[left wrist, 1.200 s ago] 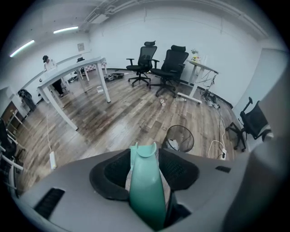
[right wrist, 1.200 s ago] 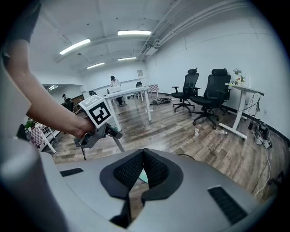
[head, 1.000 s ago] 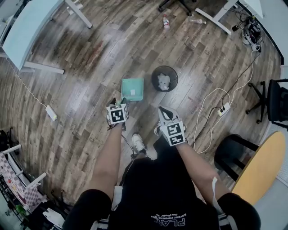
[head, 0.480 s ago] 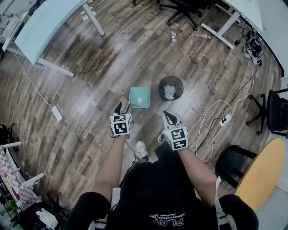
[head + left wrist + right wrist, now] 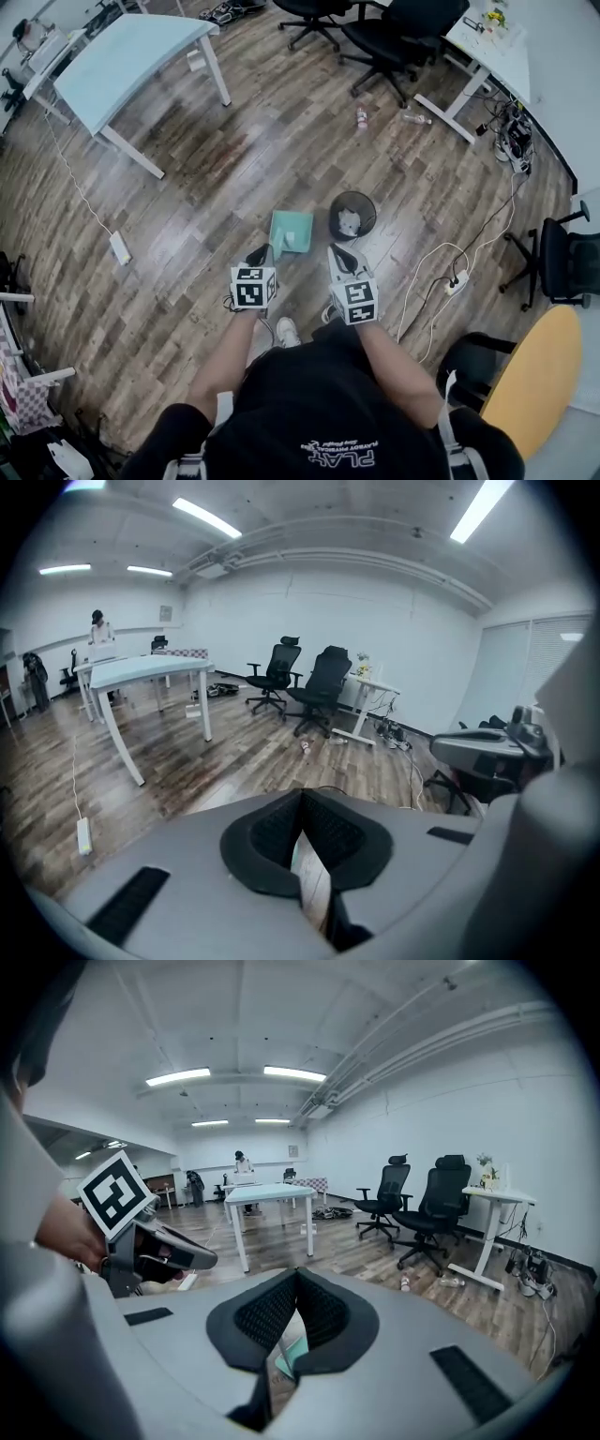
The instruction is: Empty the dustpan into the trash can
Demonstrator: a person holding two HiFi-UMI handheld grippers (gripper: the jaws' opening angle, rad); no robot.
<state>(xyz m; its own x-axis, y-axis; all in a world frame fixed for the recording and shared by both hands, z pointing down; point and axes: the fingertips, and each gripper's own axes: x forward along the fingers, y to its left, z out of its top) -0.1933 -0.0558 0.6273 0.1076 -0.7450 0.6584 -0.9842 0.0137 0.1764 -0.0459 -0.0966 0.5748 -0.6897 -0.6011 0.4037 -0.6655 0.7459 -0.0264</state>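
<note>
Teal dustpan [image 5: 292, 232] beside trash can [image 5: 352, 215] | left gripper [image 5: 260, 252], right gripper [image 5: 337, 252]: jaws together

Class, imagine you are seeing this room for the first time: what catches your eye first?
The teal dustpan lies on the wooden floor in mid-picture, close beside a round black trash can with white rubbish inside. A pale blue table stands at the head view's upper left.

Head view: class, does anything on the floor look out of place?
Yes. A small bottle lies loose on the open floor near the office chairs, like litter. The teal dustpan lies on the floor beside the trash can.
</note>
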